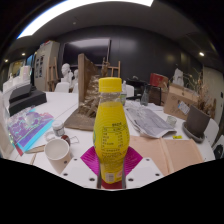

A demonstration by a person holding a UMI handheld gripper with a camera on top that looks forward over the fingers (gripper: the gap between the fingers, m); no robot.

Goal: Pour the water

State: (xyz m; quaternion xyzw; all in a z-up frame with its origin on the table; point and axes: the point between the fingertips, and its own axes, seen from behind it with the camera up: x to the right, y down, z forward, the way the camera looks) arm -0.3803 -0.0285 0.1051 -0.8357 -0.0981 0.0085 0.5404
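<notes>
A plastic bottle (110,130) of yellow-orange drink with a yellow cap and a printed label stands upright between my fingers. My gripper (111,165) is shut on it: both magenta pads (91,158) press against the lower part of the bottle. The bottle appears lifted above the table. A white cup (57,150) stands on the table (170,150) to the left, just beyond the left finger. The bottle hides what is straight ahead.
Colourful papers (30,128) lie at the left. Newspapers (150,122) lie to the right of the bottle, with a dark laptop-like object (197,122) farther right. A wooden rack (88,75) and boxes stand at the back of the table.
</notes>
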